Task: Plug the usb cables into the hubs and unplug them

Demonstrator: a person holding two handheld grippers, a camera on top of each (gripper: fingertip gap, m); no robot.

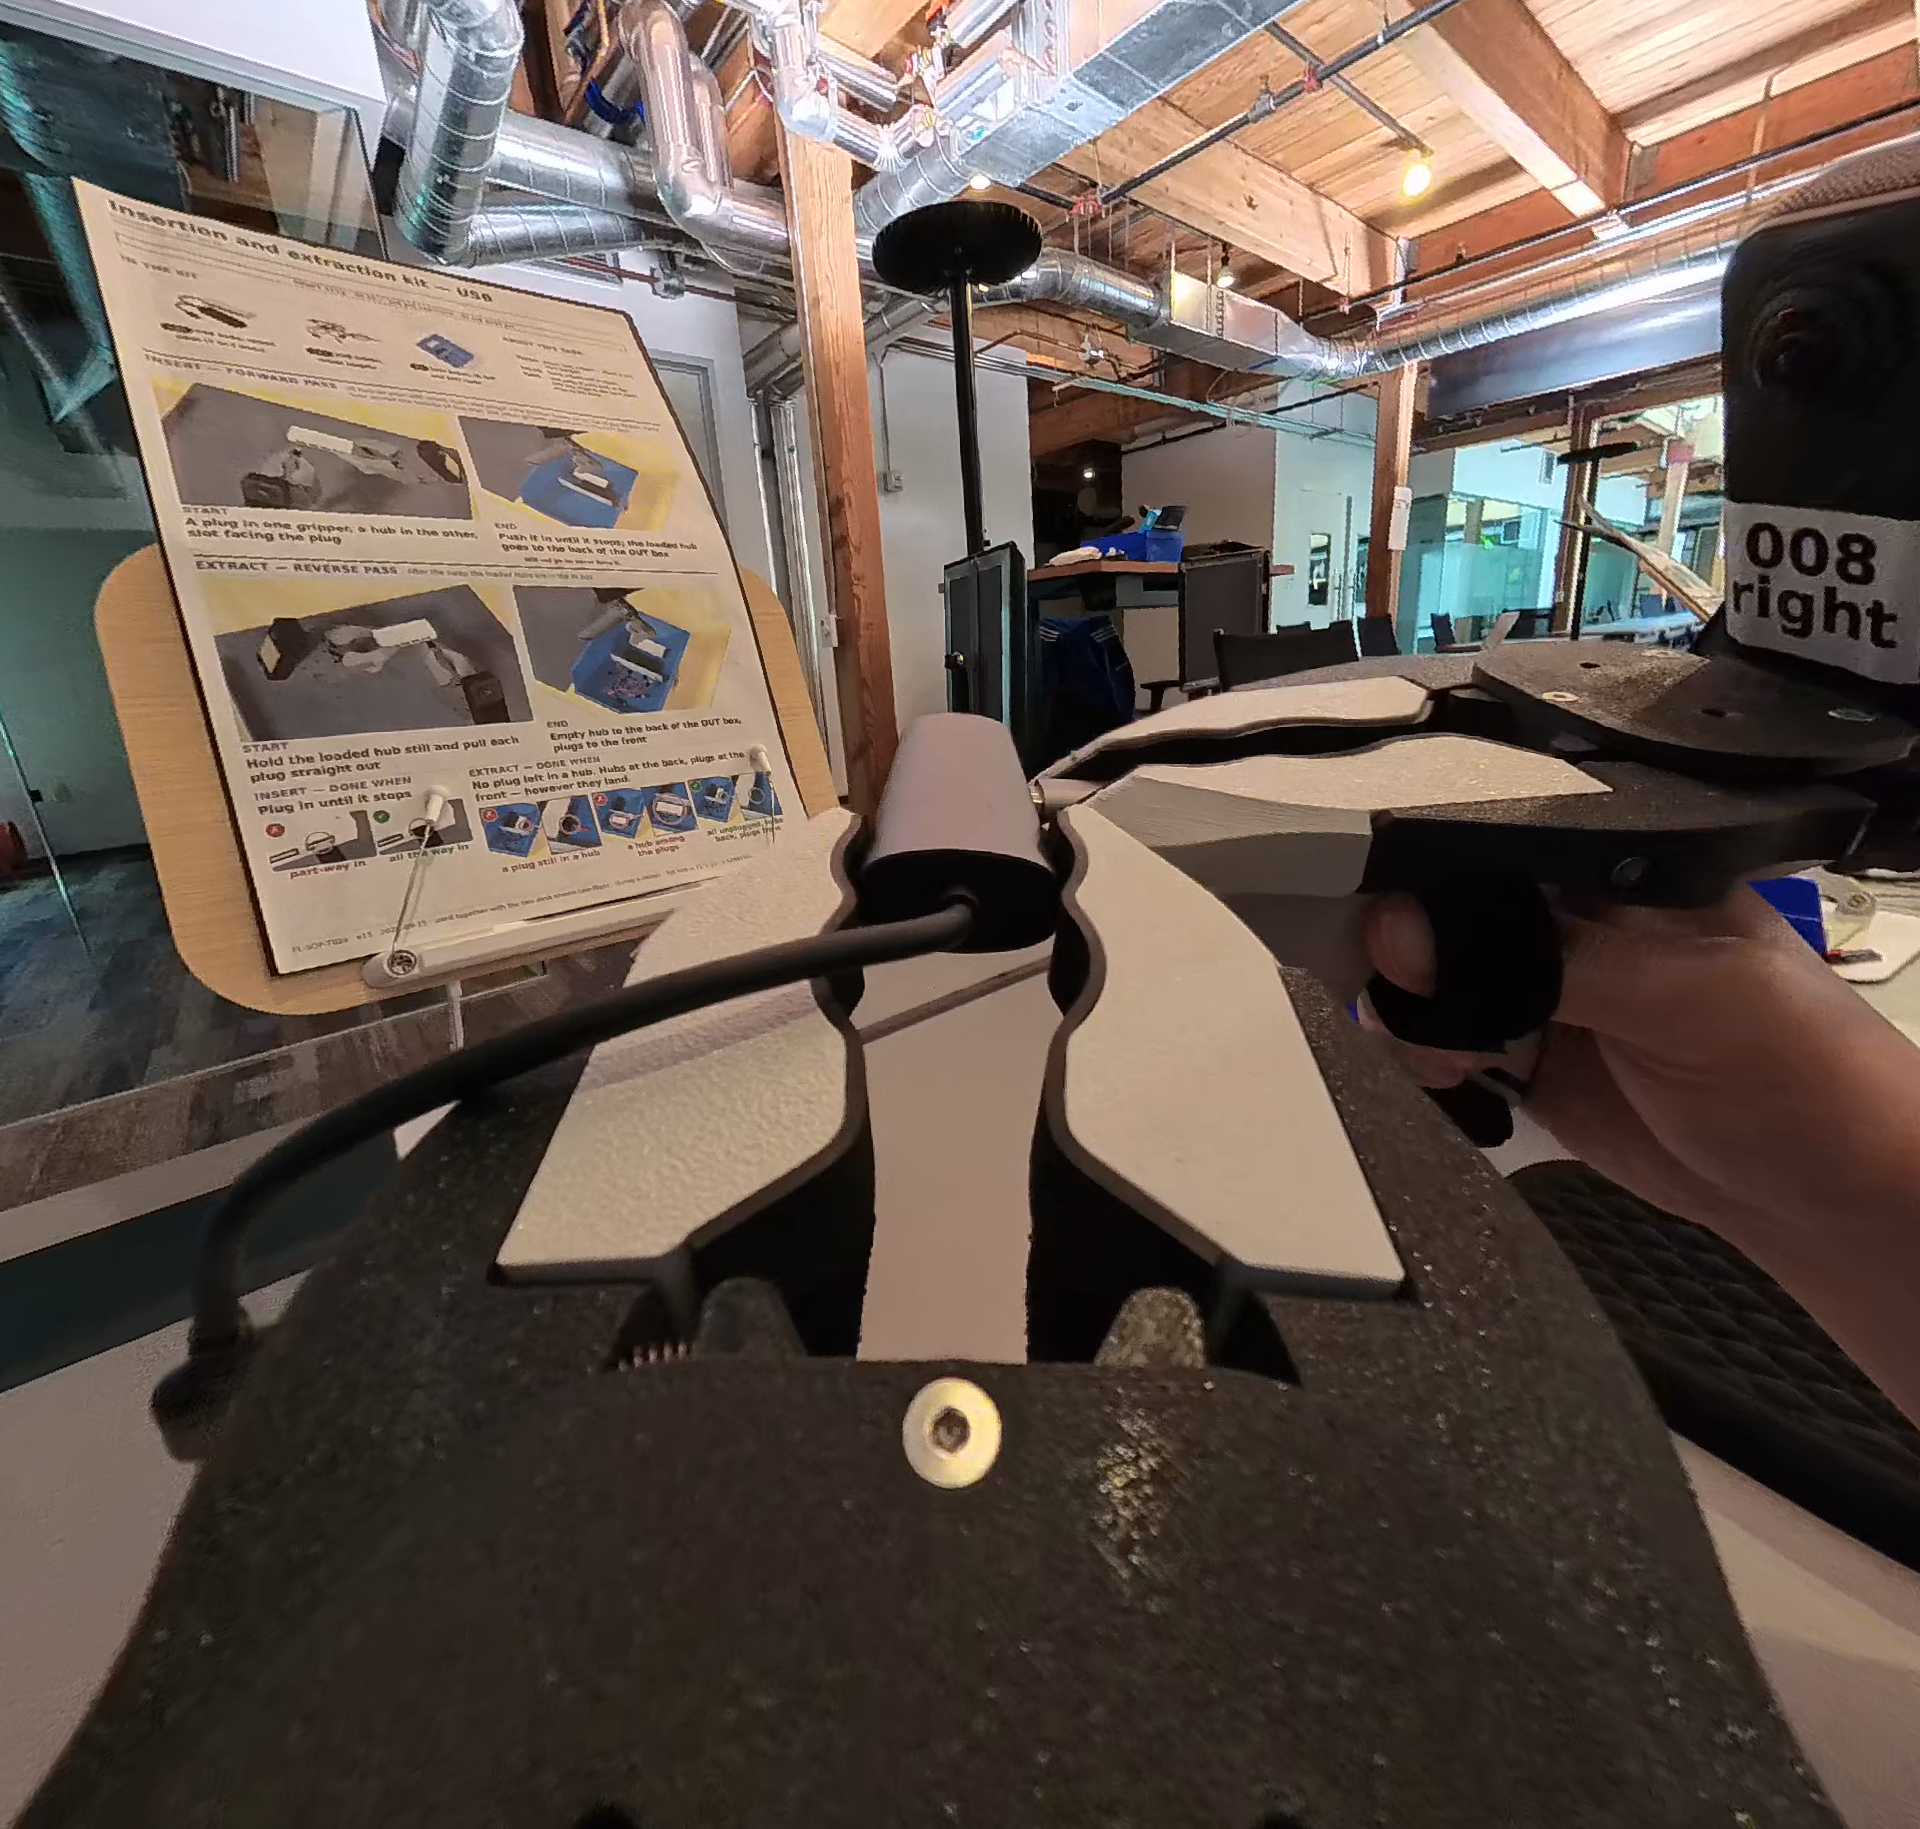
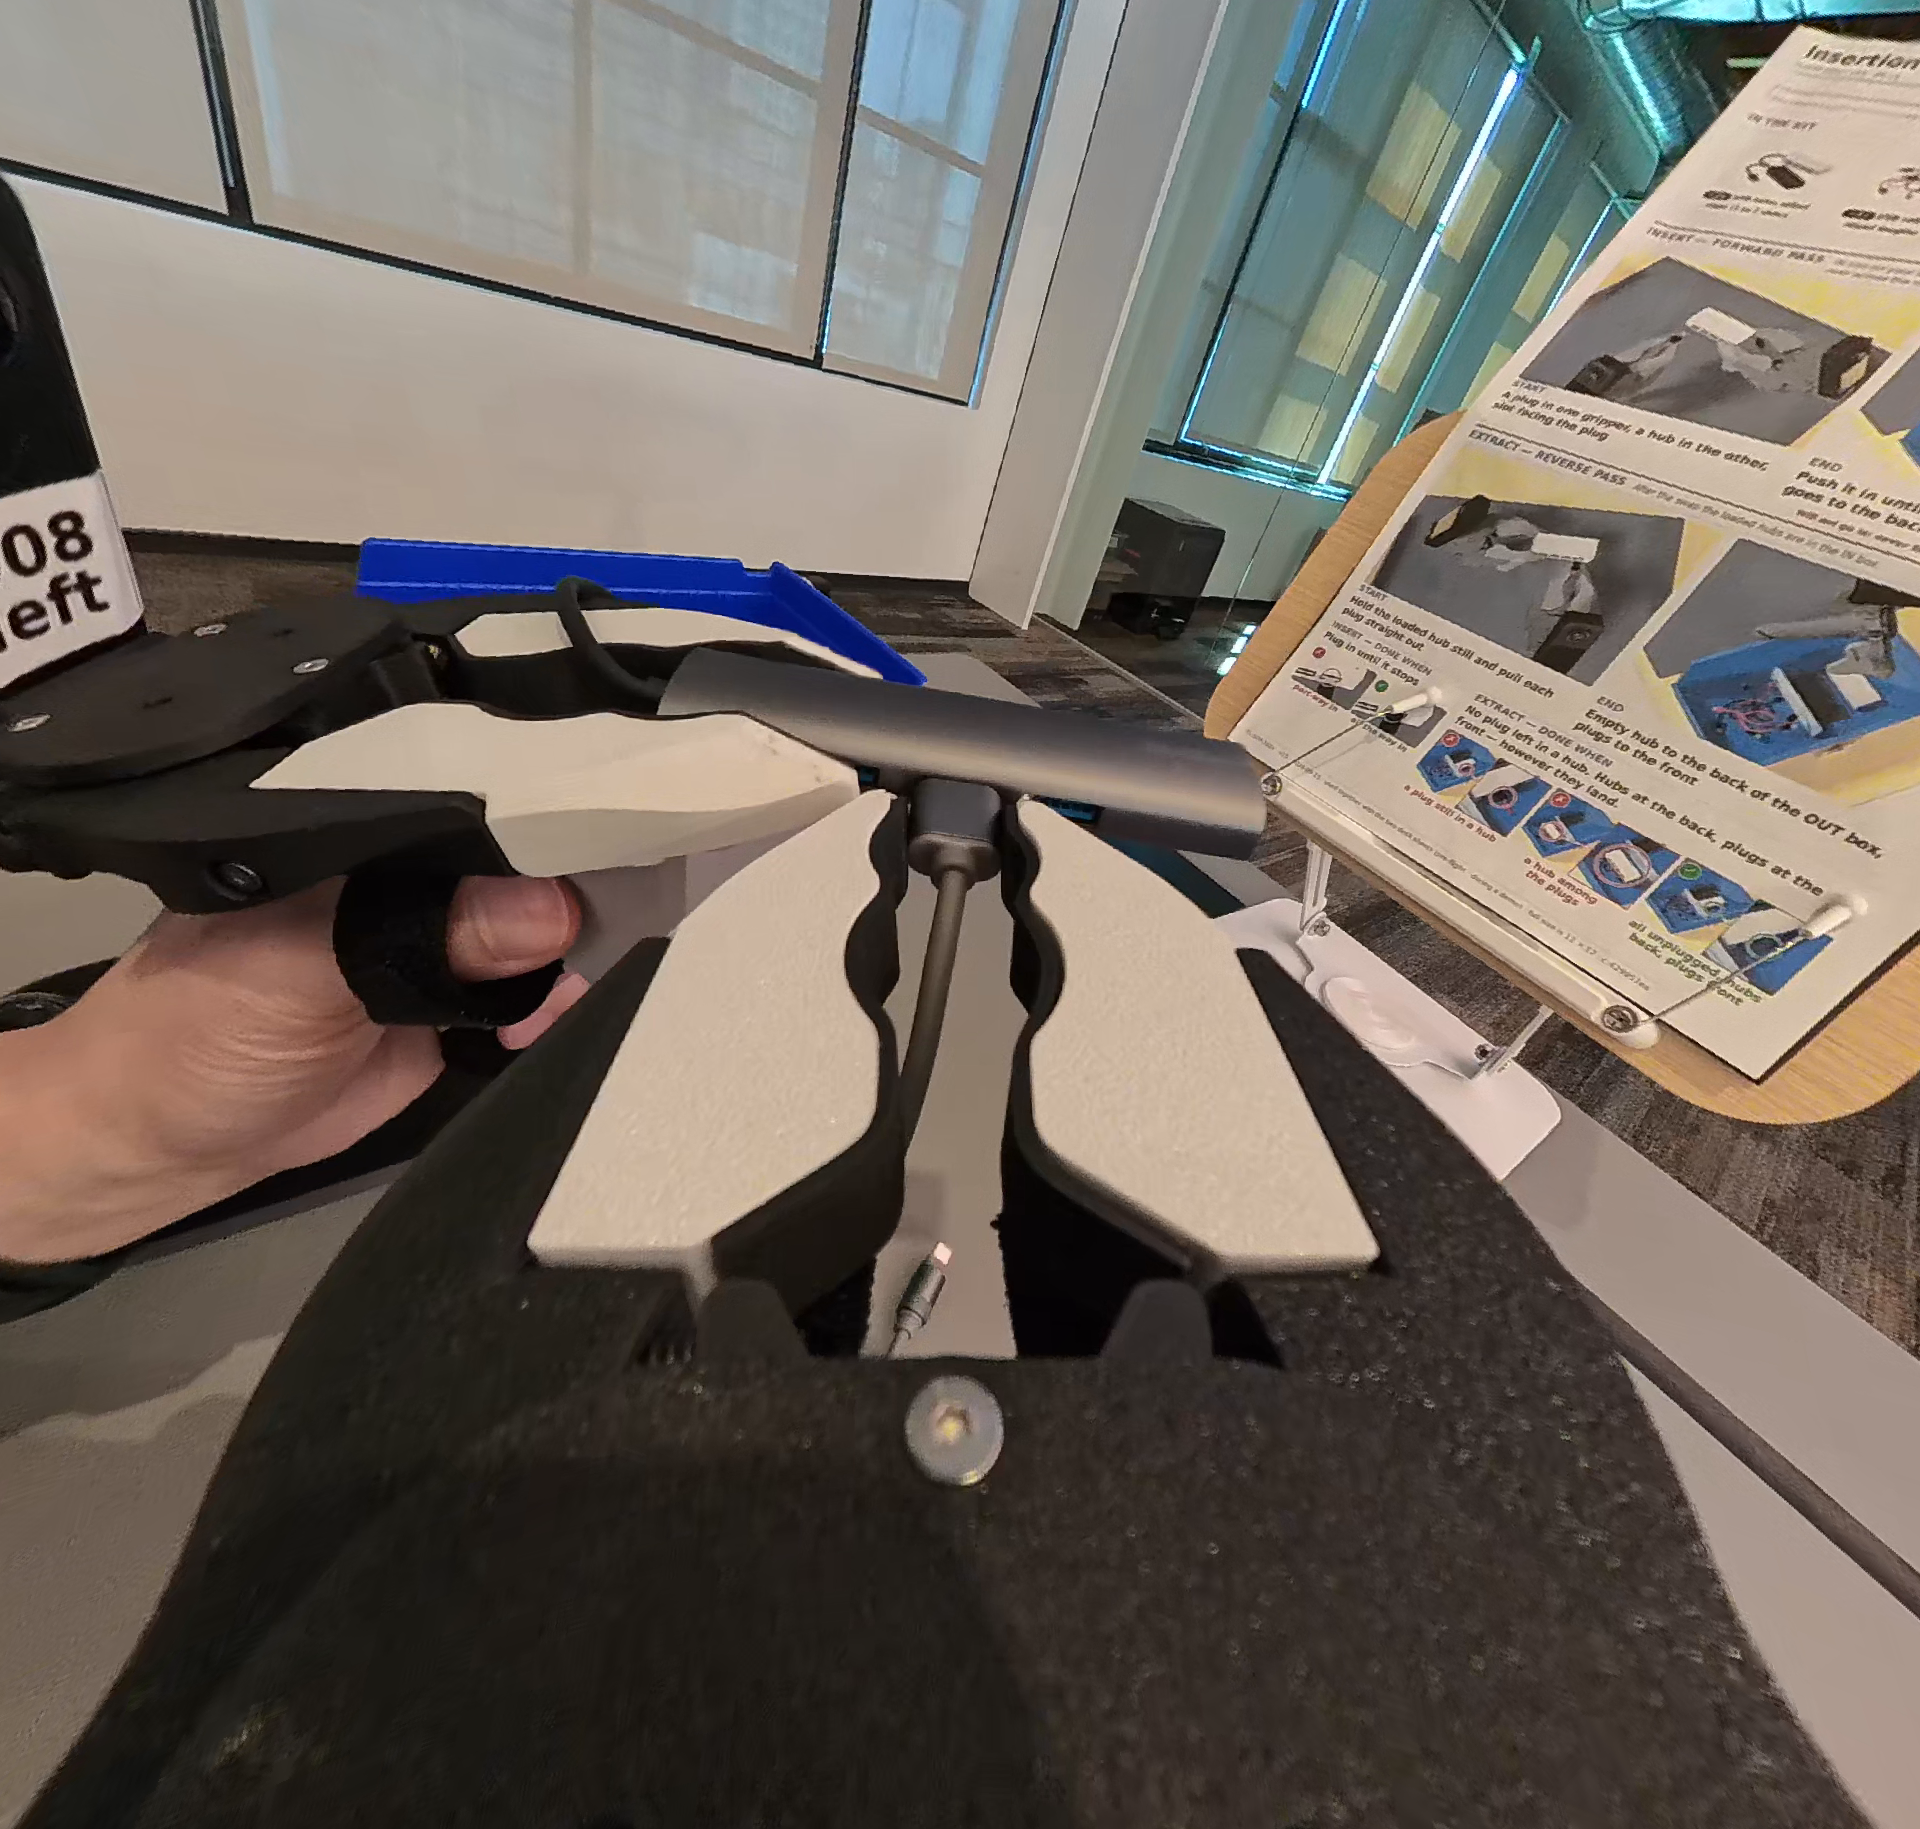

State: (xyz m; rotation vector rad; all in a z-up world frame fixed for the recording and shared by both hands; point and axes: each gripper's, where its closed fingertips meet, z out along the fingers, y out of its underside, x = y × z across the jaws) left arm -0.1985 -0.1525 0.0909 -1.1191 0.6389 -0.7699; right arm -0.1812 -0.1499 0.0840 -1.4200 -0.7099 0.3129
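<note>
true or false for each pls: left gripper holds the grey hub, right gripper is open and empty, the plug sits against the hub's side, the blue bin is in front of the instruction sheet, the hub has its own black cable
1. The left gripper holds the grey hub. True: its jaws are closed on the hub.
2. The right gripper is open and empty. False: it is shut on the grey plug.
3. The plug sits against the hub's side. True, though how deep it is seated cannot be told.
4. The blue bin is in front of the instruction sheet. False: it lies far to the left, behind the left gripper.
5. The hub has its own black cable. True.
</note>
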